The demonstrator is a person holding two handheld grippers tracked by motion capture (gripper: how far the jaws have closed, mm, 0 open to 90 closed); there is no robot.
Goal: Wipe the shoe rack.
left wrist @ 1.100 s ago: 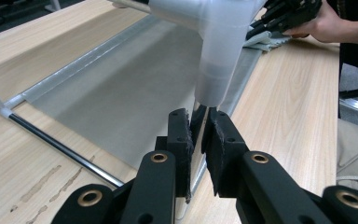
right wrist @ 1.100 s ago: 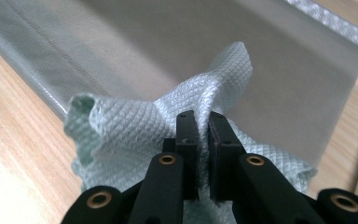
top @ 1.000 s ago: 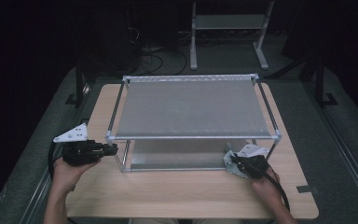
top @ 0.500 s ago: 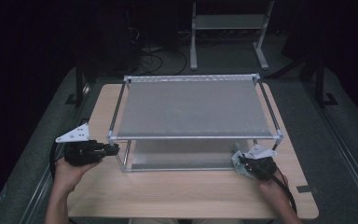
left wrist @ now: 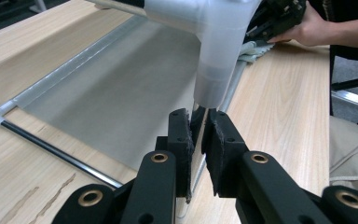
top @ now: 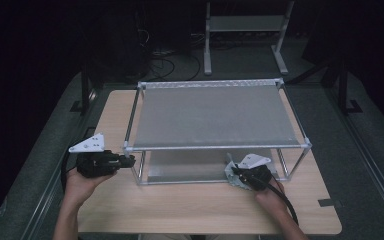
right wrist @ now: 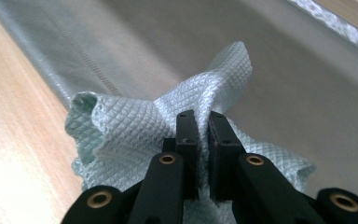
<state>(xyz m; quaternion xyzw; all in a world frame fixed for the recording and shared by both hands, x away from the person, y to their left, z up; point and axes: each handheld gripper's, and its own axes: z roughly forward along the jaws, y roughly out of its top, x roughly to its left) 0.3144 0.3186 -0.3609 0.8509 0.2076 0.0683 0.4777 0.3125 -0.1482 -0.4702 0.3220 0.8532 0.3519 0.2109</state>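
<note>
Two tongs are at work on a metal-framed rack (top: 215, 112) standing on the wooden table (top: 190, 210). Over the last second the right tongs (top: 239, 175) have slid a little rightward and nearer the person along the rack's front edge, carrying the pale green cloth (top: 231, 173) with them; the left tongs (top: 130, 160) have stayed put. That reads as a wiping stroke under way along the lower shelf's front rail, with the left side bracing the frame.

The right tongs (right wrist: 203, 122) are closed tight on a bunched fold of the cloth (right wrist: 121, 130), which is a waffle-textured microfibre rag (crumpled, its corners standing up), lying at the front right of the lower shelf (right wrist: 279, 70), against the table edge of it. The left tongs (left wrist: 198, 122) are nearly closed, pinching the thin front left upright just under the white corner joint (left wrist: 214, 56).
</note>
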